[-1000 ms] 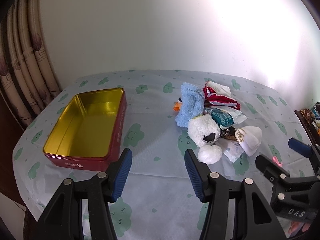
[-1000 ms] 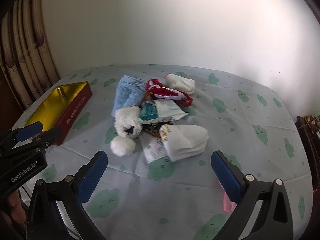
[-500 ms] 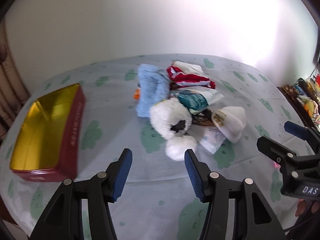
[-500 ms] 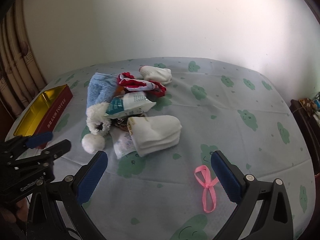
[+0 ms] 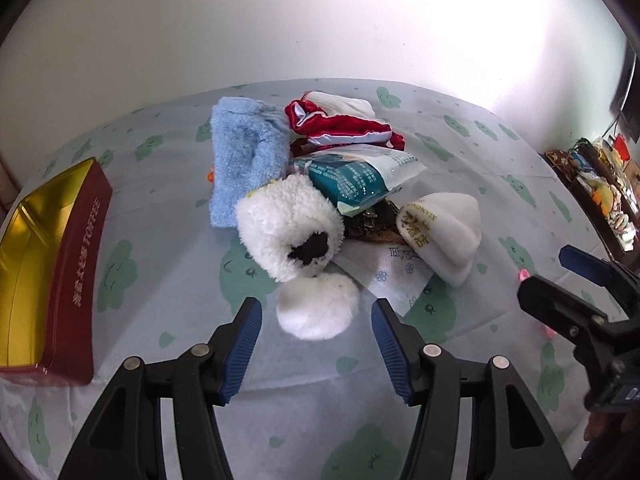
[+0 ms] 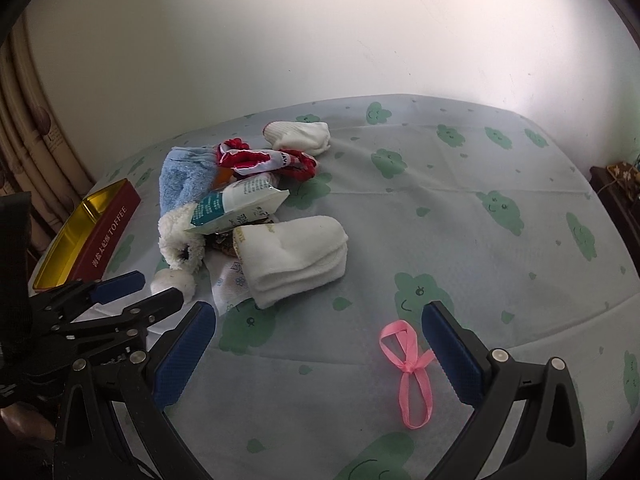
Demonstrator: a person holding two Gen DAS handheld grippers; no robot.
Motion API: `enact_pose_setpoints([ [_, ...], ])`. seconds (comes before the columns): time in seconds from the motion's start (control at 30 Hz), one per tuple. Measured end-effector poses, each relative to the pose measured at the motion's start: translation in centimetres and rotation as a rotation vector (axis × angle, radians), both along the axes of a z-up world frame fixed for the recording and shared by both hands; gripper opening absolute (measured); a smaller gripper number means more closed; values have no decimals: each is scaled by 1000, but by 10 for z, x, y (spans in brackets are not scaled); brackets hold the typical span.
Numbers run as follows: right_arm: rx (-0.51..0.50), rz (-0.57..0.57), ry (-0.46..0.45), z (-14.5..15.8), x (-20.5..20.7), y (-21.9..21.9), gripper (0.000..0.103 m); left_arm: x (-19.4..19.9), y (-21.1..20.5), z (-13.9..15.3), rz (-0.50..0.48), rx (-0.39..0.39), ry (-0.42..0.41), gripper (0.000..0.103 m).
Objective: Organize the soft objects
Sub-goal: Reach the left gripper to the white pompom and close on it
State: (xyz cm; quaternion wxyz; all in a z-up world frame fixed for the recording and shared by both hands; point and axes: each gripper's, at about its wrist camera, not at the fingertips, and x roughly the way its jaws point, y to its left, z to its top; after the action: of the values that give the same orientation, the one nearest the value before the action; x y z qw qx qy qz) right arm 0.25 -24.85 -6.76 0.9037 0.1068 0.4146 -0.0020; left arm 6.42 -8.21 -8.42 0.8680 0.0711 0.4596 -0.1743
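Between the spread fingers of the left gripper [image 5: 316, 338], empty and now nearer than a second ago, sits a white pompom [image 5: 318, 306] on the worktop [image 5: 160, 280]. Beyond it lies the pile: fluffy white sock [image 5: 288, 232], blue towel [image 5: 246, 160], folded white socks [image 6: 296, 254]. Right gripper [image 6: 316, 346] is wide open and empty above a pink ribbon [image 6: 410, 372]. At left, the open red tin [image 5: 76, 280] shows only its bare gold inside.

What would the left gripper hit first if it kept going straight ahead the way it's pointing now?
Most likely the white pom-pom: it lies on the tablecloth just beyond the open left gripper, centred between its fingers. The fluffy white sock comes behind it. Depth is uncertain.
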Motion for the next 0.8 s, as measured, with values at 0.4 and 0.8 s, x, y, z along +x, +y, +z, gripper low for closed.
enact_pose_setpoints([
  [0.4, 18, 6, 8, -3, 2, 0, 103, 15, 0, -16, 9, -29, 32, 55],
  [0.8, 2, 2, 11, -5, 6, -1, 102, 3, 11, -6, -5, -39, -15, 30],
])
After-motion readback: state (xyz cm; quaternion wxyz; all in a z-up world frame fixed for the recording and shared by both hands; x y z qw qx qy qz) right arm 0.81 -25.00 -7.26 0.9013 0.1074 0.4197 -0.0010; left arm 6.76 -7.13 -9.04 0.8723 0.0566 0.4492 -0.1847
